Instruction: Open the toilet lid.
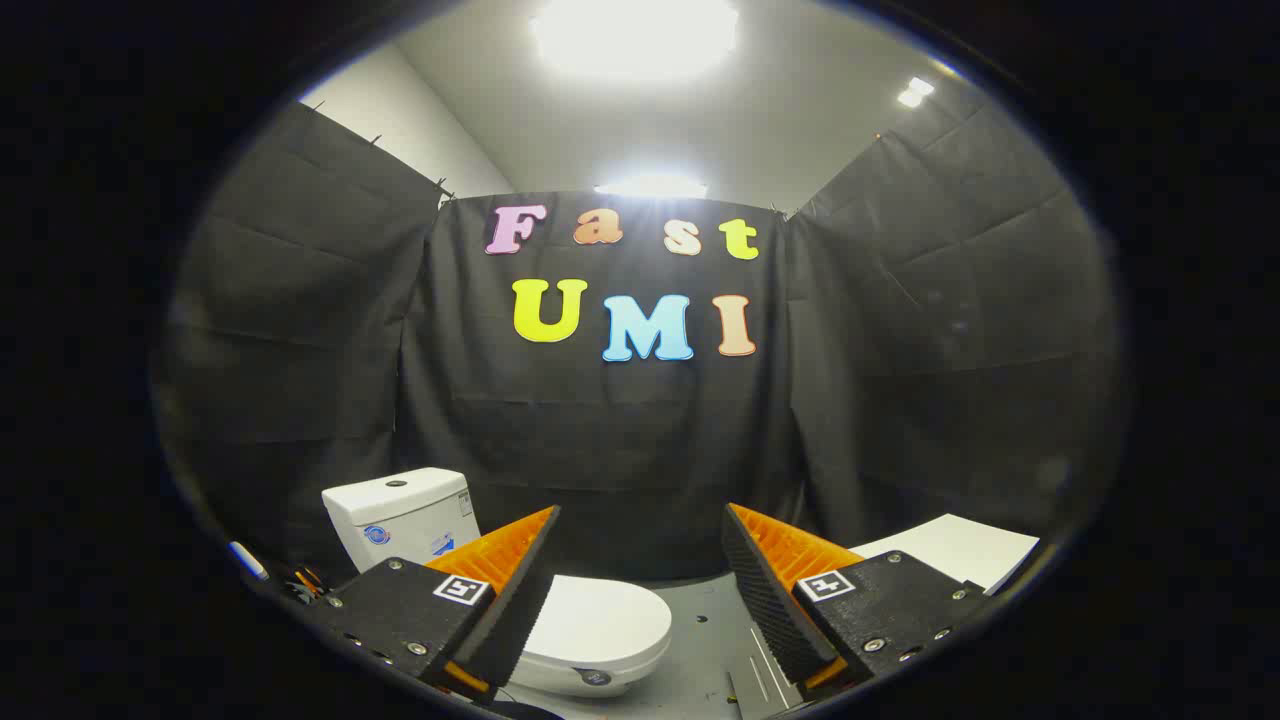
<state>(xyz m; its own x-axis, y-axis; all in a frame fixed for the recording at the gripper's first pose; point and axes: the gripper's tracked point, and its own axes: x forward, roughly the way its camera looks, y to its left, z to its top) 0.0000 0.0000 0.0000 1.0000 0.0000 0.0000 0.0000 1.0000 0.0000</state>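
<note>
Not yet begun, by the look of it. Gripper (640,580) spread wide, 2 fingers empty, well above the toilet (560,610). Lid (598,618) flat and closed, beyond the left finger. Approach and lift all remaining.

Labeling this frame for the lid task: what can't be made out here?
- White toilet lid: its left side and hinge are hidden behind the orange-and-black finger of the open gripper.
- White ceramic tank: lower part covered by that finger; its stickers are too small.
- White flat board beyond the other finger: partly hidden, identity unclear.
- Small items beside the tank: too small.
</note>
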